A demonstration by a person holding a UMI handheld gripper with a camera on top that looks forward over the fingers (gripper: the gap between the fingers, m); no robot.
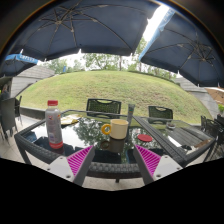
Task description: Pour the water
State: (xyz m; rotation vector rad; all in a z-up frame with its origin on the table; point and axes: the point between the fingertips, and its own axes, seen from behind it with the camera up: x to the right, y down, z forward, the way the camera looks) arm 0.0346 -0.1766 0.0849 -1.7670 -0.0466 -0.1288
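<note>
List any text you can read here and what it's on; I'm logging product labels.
None can be read.
Bottle: its pink label is too small and blurred to read.
Mug: no text shows.
Gripper: open, empty, no markings show.

Two magenta pads [80, 160] with a fine grid texture line the gripper's fingers. A clear bottle [53, 124] has a red cap and pink label. A cream mug [118, 129] sits beside something orange. The glass table [60, 150] has a dark frame. Dark blue umbrellas [90, 25] hang over a green lawn [120, 90].
</note>
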